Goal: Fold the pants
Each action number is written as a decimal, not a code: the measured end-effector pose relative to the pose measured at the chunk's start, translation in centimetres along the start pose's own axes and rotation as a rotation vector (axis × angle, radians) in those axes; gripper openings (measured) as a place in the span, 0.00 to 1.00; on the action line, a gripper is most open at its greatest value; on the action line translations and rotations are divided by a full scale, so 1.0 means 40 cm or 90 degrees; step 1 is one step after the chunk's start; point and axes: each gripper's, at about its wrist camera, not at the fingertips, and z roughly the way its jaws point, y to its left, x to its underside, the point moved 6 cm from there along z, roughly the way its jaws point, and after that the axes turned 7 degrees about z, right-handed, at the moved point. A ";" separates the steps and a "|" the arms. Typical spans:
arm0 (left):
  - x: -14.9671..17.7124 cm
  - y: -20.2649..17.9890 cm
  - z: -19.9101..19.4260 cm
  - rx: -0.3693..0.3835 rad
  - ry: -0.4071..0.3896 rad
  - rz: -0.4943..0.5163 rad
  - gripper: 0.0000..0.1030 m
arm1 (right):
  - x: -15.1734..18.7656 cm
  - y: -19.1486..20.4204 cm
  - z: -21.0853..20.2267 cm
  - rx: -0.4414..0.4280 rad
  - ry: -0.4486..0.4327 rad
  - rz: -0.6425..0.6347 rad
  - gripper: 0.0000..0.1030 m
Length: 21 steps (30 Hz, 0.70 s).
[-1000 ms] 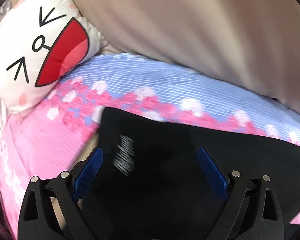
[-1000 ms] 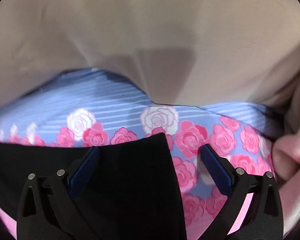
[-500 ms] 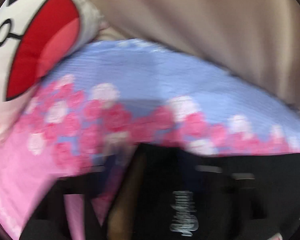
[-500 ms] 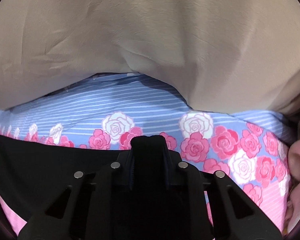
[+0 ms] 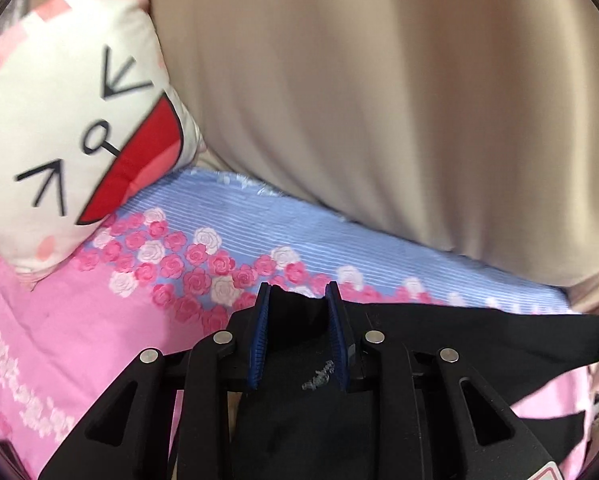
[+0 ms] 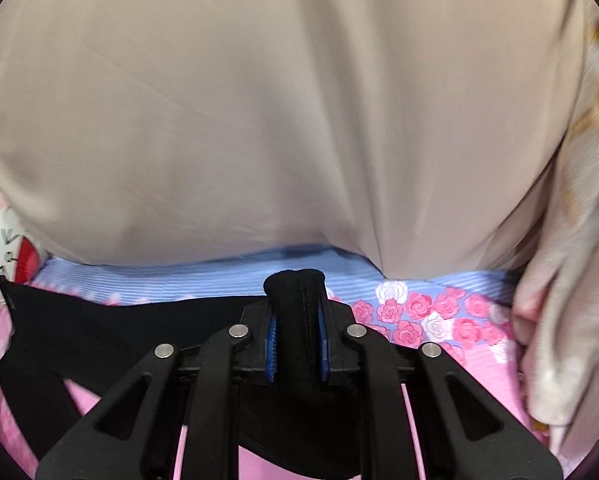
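Left wrist view: the left tongs (image 5: 297,294) are closed on a bunched fold of the black pants (image 5: 459,332), with cloth pinched between the blue pads (image 5: 259,340). A pale printed mark on the cloth is seen between the pads, lower down. From the grip the pants are stretched to the right, above the bed sheet (image 5: 79,320), which is pink near the camera, rose-patterned in the middle and blue-striped farther off. A white pillow (image 5: 59,152) with a drawn face and a red mouth is propped at the upper left, touching the sheet. A beige curtain (image 5: 379,100) is hung behind the bed.

Right wrist view: the right tongs (image 6: 295,304) are clamped on a thick seamed roll of the pants (image 6: 79,332), whose top is seen sticking up past the fingertips. The remaining cloth is spread to the left over the sheet (image 6: 419,320). The curtain (image 6: 259,120) fills the upper part, and a pale patterned cloth (image 6: 571,320) is seen at the right edge.
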 end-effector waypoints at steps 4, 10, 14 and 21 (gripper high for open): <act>0.030 -0.004 -0.114 0.001 -0.029 0.025 0.23 | 0.009 -0.039 -0.179 -0.031 -0.039 -0.015 0.13; 0.118 0.037 -0.263 -0.013 -0.061 0.025 0.00 | 0.092 -0.069 -0.334 -0.048 -0.065 -0.014 0.13; 0.210 0.099 -0.309 0.002 -0.043 -0.019 0.00 | 0.184 -0.071 -0.388 -0.051 -0.042 -0.010 0.14; 0.363 0.097 -0.197 0.008 0.080 -0.060 0.81 | 0.270 -0.075 -0.364 -0.044 -0.017 0.014 0.14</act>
